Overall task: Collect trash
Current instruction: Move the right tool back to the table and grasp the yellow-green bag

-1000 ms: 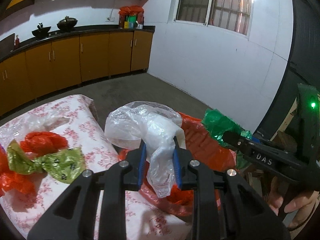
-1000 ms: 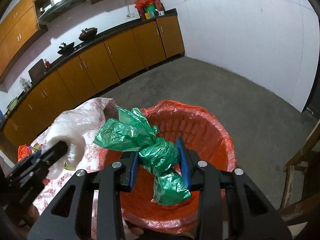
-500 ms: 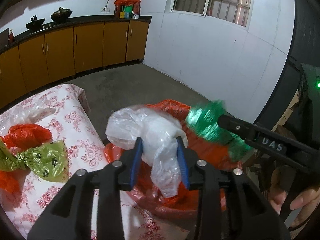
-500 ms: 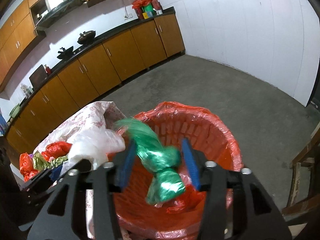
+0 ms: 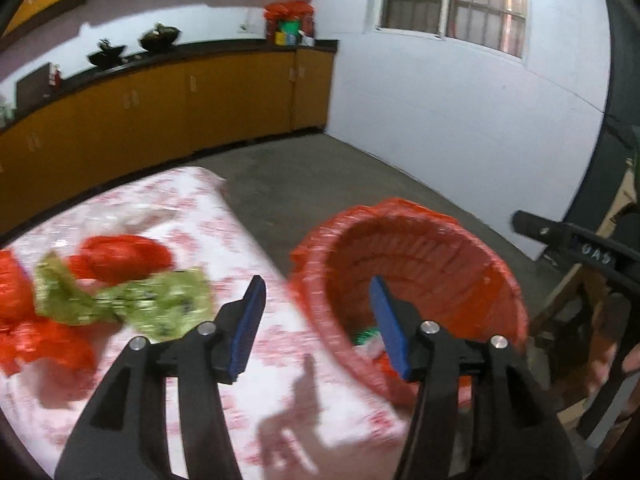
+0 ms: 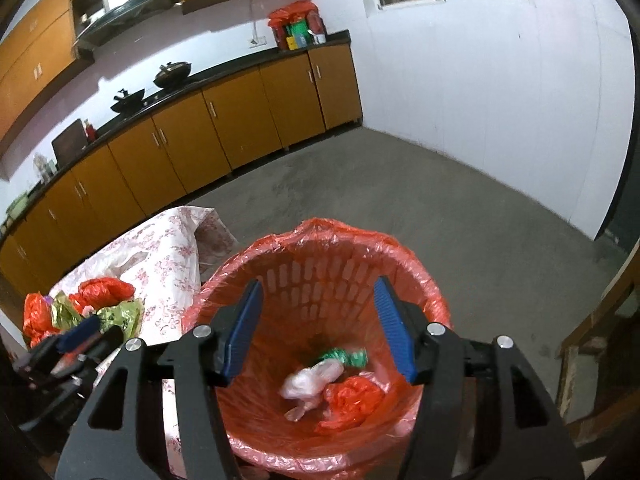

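Note:
An orange bin lined with a red bag [image 6: 328,248] stands beside the table; it also shows in the left wrist view [image 5: 420,240]. Inside lie a clear plastic bag [image 6: 312,380], a green bag [image 6: 344,357] and a red bag [image 6: 352,398]. My right gripper [image 6: 318,328] is open and empty above the bin. My left gripper [image 5: 318,328] is open and empty over the table edge next to the bin. On the table lie a red bag [image 5: 124,254] and an olive-green wrapper [image 5: 160,304]; they also show in the right wrist view [image 6: 106,290].
The table has a floral pink-and-white cloth [image 5: 224,232]. Orange cabinets [image 6: 240,120] line the far wall under a dark counter with pots. A wooden chair [image 6: 596,336] stands right of the bin. Grey floor [image 6: 440,200] lies beyond.
Both grippers have opened. The clear bag has dropped from the left gripper and the green bag from the right gripper into the bin. The left gripper has swung left toward the table.

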{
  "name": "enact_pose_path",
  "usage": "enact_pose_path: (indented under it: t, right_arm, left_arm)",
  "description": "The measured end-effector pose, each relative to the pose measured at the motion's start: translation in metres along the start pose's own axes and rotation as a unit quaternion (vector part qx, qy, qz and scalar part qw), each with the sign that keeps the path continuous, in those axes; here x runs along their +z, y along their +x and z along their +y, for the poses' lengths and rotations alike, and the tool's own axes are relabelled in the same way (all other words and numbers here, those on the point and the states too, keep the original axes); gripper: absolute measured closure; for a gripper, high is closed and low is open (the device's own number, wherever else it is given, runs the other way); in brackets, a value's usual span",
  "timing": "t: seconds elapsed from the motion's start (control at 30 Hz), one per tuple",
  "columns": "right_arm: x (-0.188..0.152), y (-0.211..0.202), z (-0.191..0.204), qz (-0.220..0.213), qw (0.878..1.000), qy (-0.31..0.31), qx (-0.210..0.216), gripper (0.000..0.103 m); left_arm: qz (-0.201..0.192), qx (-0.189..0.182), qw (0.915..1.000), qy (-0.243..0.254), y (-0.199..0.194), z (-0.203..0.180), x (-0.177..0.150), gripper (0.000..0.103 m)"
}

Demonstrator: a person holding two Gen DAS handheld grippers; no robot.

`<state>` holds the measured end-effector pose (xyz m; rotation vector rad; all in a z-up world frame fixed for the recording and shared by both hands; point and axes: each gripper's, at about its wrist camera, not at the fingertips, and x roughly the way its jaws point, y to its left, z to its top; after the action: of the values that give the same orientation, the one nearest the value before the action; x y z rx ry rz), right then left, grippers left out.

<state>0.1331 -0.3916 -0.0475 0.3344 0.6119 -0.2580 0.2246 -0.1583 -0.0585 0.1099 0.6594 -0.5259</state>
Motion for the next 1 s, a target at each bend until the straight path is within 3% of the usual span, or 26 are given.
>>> enact_pose_path:
  t: [0.37, 0.7, 1.0]
  right_arm:
    - [0.001, -0.007, 0.045, -0.008, 0.998, -0.052, 0.023, 0.045]
    - [-0.008, 0.004, 0.105, 0.01, 0.994, -0.091, 0.065, 0.045]
    - [-0.033, 0.033, 0.18, 0.045, 0.981, -0.144, 0.126, 0.045]
  left_arm:
    - [-0.038, 0.127, 0.9906, -0.034, -0.067, 0.078, -0.025, 0.04]
    - [-0.061, 0.193, 0.9742, -0.1, -0.12, 0.149, -0.043, 0.039]
    - [-0.066, 0.252, 0.9539, -0.149, -0.151, 0.206, -0.063, 0.037]
